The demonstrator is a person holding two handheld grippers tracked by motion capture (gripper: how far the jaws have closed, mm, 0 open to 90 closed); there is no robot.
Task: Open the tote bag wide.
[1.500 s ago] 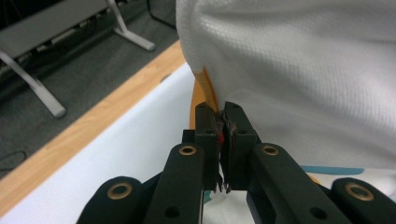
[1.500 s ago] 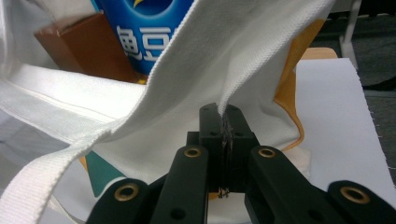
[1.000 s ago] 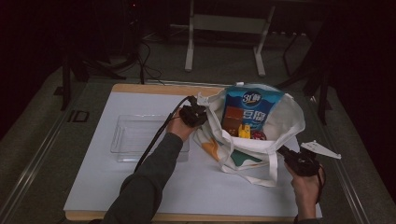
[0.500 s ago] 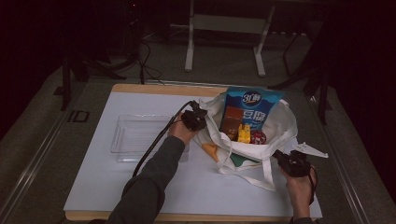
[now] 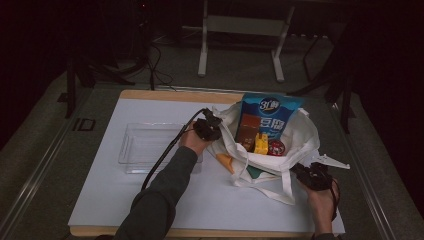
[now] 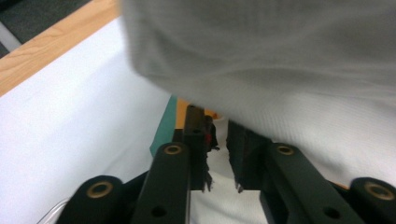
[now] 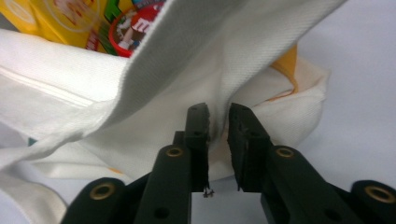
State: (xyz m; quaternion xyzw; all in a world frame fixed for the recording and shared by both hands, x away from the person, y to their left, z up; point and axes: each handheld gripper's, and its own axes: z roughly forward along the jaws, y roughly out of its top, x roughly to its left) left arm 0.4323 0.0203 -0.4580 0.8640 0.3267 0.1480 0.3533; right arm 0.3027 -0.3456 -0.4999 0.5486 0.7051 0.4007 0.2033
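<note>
A white cloth tote bag (image 5: 306, 136) stands open at the table's right, with a tall blue snack packet (image 5: 268, 111), a yellow box (image 5: 260, 144) and a red round tin (image 5: 276, 148) inside. My left gripper (image 5: 209, 127) is at the bag's left rim. Its jaws have just been opening, and a narrow gap shows between them under the overhanging cloth (image 6: 280, 56). My right gripper (image 5: 306, 173) is at the bag's near right corner. Its jaws have also just been opening. Bag cloth (image 7: 187, 70) lies at their tips (image 7: 218, 110) and the pads do not press on it. The tin (image 7: 133, 29) shows beyond.
An empty clear plastic tray (image 5: 131, 161) lies left of the bag on the white table sheet (image 5: 120, 200). A white scrap (image 5: 332, 161) lies by the right gripper. The table's wooden edge (image 5: 165, 95) runs along the back. A metal stand (image 5: 240, 25) is on the floor behind.
Both grippers' jaws have parted slightly from shut. The right hand has come down a little toward the table, and the bag's rim has slackened and sunk.
</note>
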